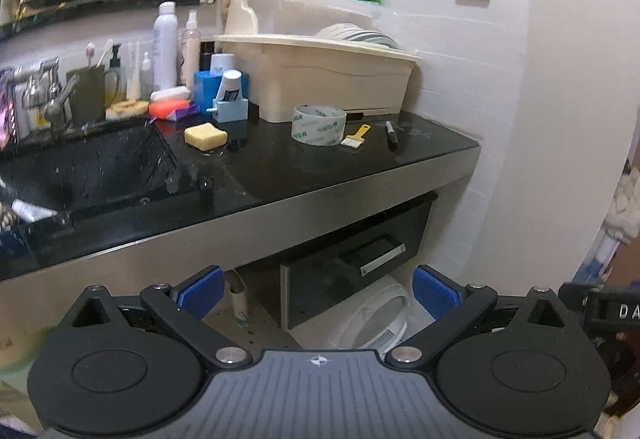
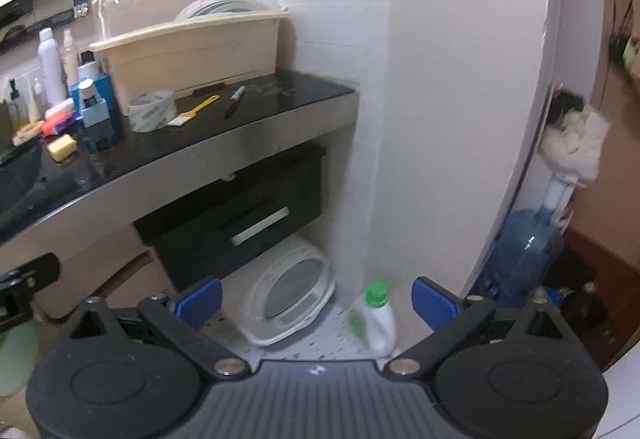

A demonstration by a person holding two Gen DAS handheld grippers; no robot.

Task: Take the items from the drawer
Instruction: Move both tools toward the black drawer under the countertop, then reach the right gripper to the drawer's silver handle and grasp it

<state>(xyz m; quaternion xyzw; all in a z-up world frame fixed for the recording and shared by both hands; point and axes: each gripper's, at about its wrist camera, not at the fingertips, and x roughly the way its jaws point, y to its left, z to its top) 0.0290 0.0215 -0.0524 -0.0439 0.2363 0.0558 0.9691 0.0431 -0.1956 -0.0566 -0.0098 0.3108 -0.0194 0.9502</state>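
Under the counter [image 1: 320,175], the shut black drawer [image 1: 352,259] sits beyond both released, empty grippers: left gripper [image 1: 318,293], right gripper [image 2: 316,301].

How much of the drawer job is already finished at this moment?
Done: possibly some. A tape roll, yellow brush and black marker lie on the counter, but whether they came from the drawer cannot be told. In hand: nothing; the left tongs and right tongs are both open and empty. Left: the black drawer appears closed, its handle untouched.
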